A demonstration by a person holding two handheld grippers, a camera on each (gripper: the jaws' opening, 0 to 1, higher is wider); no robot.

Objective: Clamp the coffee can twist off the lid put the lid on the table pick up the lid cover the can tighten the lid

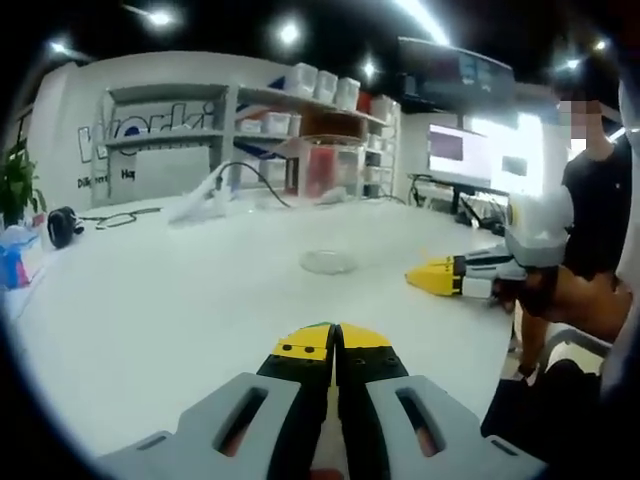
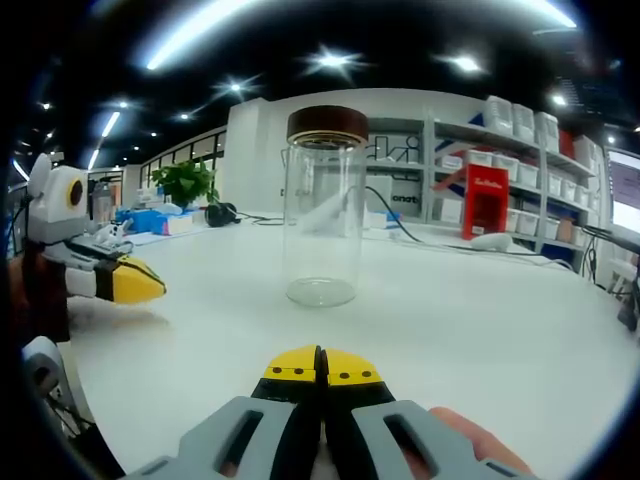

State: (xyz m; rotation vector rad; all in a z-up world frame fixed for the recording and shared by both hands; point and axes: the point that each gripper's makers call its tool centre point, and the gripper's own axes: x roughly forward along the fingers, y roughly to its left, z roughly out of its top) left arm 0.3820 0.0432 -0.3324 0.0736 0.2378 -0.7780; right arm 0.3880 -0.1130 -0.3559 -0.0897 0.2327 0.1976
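1. The coffee can point(image 2: 322, 212), a clear glass jar, stands upright on the white table point(image 2: 480, 320) with its dark lid point(image 2: 327, 123) on top.
2. The right claw point(image 2: 322, 366) hangs low over the table in front of the can, well short of it, with its yellow tips pressed together and nothing between them.
3. The left claw point(image 1: 334, 342) is likewise closed on nothing, near the table's edge.
4. No object stands between either claw and the can.
5. Behind the can lie a black cable point(image 2: 405, 228), a red box point(image 2: 485, 200) and shelves with white bins point(image 2: 520, 125).
6. A potted plant point(image 2: 185, 183) and a dark round object point(image 1: 62, 226) sit at the far side.
7. A person in a black top point(image 1: 598, 205) stands beside the table.
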